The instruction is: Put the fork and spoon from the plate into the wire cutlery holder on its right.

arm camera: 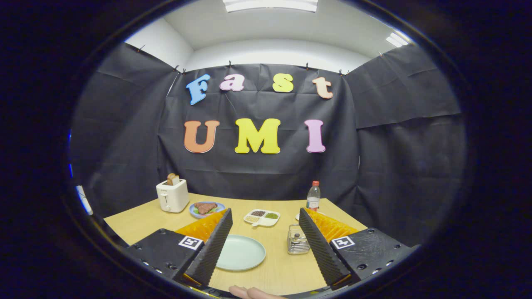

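Your gripper (265, 245) is wide open, empty, above the counter (137, 222). Between its fingers: pale green plate (241, 252), looks bare. At the plate's 3 o'clock, wire cutlery holder (297, 241) with something metal inside, unclear what. Beyond: toaster (172, 195) holding bread, meat plate (206, 209), divided dish (262, 217), bottle (313, 196).
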Available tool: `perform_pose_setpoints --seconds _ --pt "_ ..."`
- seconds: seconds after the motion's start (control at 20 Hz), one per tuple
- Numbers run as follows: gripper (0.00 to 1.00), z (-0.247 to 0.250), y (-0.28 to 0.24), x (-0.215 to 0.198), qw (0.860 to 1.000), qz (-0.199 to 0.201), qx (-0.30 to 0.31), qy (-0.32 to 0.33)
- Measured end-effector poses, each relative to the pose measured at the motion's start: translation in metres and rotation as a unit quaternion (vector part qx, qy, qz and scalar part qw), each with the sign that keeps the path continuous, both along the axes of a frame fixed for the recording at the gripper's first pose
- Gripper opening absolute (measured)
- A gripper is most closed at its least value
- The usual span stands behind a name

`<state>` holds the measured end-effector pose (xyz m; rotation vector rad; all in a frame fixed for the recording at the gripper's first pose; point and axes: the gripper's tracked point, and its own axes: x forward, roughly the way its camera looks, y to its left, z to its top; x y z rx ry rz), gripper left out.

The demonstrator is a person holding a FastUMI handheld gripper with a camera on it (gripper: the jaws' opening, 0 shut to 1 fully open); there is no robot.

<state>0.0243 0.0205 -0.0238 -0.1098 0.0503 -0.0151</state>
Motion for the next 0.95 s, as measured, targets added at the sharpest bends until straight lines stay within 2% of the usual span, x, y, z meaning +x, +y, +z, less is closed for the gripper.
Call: perform_pose_setpoints --seconds 0.3,0.95 --pt "0.96 0.004 0.006 -0.025 1.000 0.005 -0.017 -0.008" --pt "0.96 0.032 0.006 -0.058 1.000 0.008 -0.003 -0.019"
